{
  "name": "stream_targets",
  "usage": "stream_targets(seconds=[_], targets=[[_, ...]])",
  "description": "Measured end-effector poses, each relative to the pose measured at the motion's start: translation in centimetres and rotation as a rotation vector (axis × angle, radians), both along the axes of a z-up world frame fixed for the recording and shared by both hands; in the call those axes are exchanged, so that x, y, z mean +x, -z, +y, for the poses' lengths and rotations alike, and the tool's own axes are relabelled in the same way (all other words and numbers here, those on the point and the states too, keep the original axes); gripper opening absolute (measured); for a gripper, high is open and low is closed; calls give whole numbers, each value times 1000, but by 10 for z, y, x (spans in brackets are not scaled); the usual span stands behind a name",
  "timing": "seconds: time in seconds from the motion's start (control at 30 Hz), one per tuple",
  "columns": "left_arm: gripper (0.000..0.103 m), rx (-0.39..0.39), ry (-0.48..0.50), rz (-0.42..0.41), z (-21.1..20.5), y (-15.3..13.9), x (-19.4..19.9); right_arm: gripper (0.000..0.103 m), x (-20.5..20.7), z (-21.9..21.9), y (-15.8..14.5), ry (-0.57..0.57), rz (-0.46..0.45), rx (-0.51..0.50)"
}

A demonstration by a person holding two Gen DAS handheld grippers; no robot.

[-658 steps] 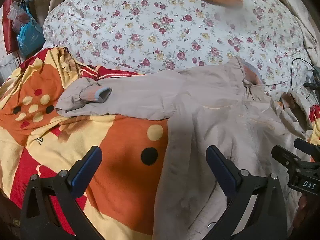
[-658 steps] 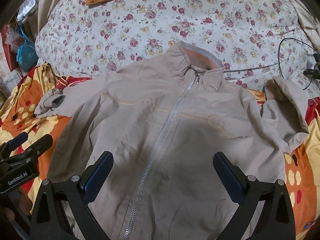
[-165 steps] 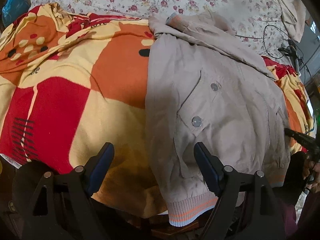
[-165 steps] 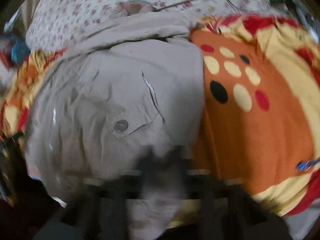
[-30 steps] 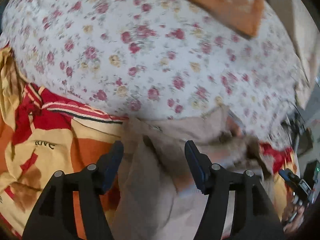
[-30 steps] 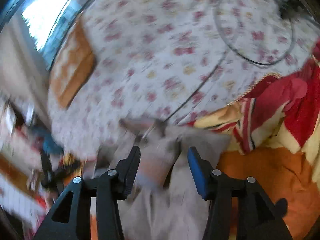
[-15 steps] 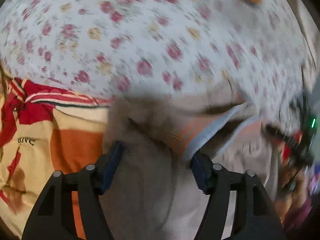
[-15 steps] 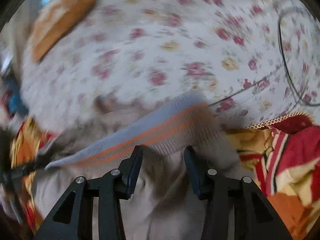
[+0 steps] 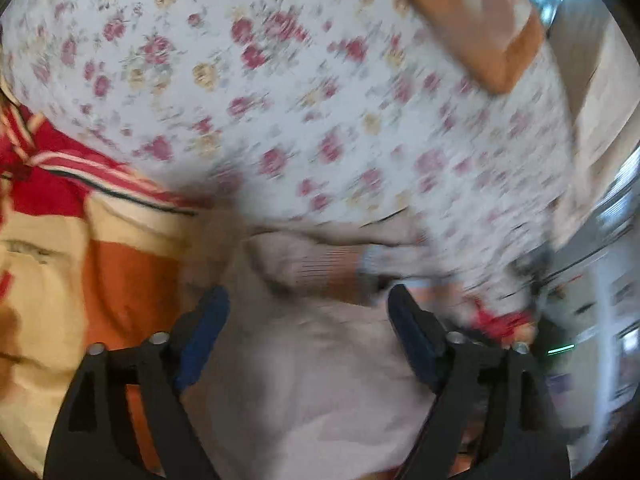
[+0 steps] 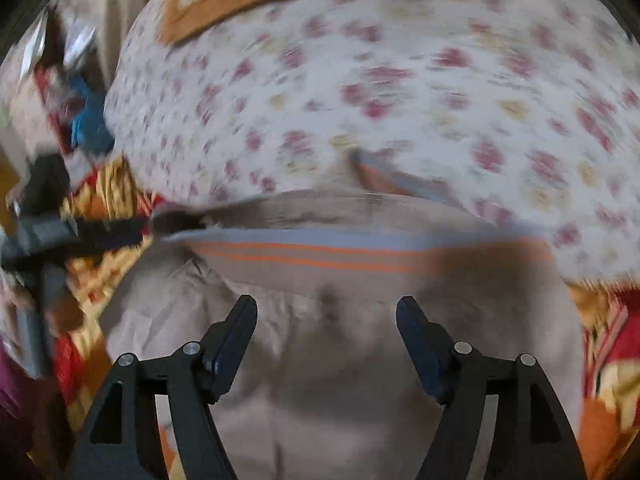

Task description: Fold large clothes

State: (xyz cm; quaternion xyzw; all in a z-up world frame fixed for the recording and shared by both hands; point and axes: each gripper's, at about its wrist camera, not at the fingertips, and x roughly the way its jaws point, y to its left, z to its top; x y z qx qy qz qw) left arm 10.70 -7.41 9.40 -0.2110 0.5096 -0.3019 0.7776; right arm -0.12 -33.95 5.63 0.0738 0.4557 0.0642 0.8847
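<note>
A beige jacket lies folded on the bed, its ribbed hem with orange stripes laid across near the collar. In the left wrist view the jacket shows a ribbed cuff just ahead of the fingers. My left gripper is open and empty over the jacket. My right gripper is open and empty just behind the hem. The left gripper also shows at the left of the right wrist view. Both views are blurred.
A white floral quilt lies beyond the jacket, with an orange-bordered cushion on it. An orange, red and yellow blanket lies under the jacket. Blue bags sit at the far left.
Both grippers have let go of the jacket's hem and opened wider. The hem now lies flat across the upper part of the jacket, and both grippers have drawn back a little.
</note>
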Motion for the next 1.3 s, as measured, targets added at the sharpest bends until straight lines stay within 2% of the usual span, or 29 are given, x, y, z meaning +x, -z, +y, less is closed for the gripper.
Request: stream_targets(seconds=[0.07,0.13,0.17,0.2,0.23,0.37,0.43,0.53,0.57,0.6,0.63,0.67,0.7,0.8,0.87,0.93,0.97,1.0,1.03,1.07,1.1,1.13,1.2,1.27,1.3], targets=[[88,-44,4,-16,8,-12,-1,80,25,21,26,-40,81,-63],[90,-8,14,-47,15,-20,-7,70,37,28,44,-16,104,-162],[90,16,15,-51,18,-19,-9,41,41,30,50,-6,104,-194],[90,50,16,-48,22,-17,-13,3,46,31,54,-8,100,-191],[90,72,21,-43,25,-14,-16,0,50,30,52,10,83,-177],[90,132,63,-24,33,12,-34,0,57,21,30,108,-43,-137],[90,163,81,-11,31,25,-41,0,70,17,39,141,-3,-151],[90,156,109,21,30,37,-55,3,57,8,39,127,51,-53],[90,150,122,20,31,38,-60,10,39,3,29,120,48,-23],[90,157,138,10,31,39,-66,31,20,-3,20,108,42,-2],[90,168,145,0,31,40,-69,47,2,-8,11,105,34,4],[90,183,154,-10,30,42,-73,71,-22,-15,2,119,21,-6],[90,202,162,-12,29,46,-76,80,-42,-23,-5,146,11,-29],[90,276,156,35,26,66,-79,82,-101,-53,-14,262,19,-107],[90,278,122,59,28,77,-77,83,-135,-84,-3,348,52,-83],[90,252,82,66,33,83,-77,84,-152,-111,23,407,149,-14],[88,250,71,56,33,82,-77,79,-156,-115,34,406,177,34],[85,268,75,50,31,80,-78,64,-161,-117,43,368,178,117],[74,296,85,41,29,78,-78,13,-164,-113,45,329,152,168],[60,314,86,32,29,75,-78,8,-165,-110,41,323,140,143],[55,316,85,31,30,72,-78,7,-163,-103,32,286,119,80],[51,314,85,31,32,68,-78,7,-165,-102,26,274,103,60],[51,335,66,14,37,67,-80,5,-170,-110,22,292,91,46],[52,342,59,30,42,77,-80,4,-172,-118,38,341,141,-45],[51,328,50,42,45,82,-80,4,-171,-120,46,352,160,-31]])
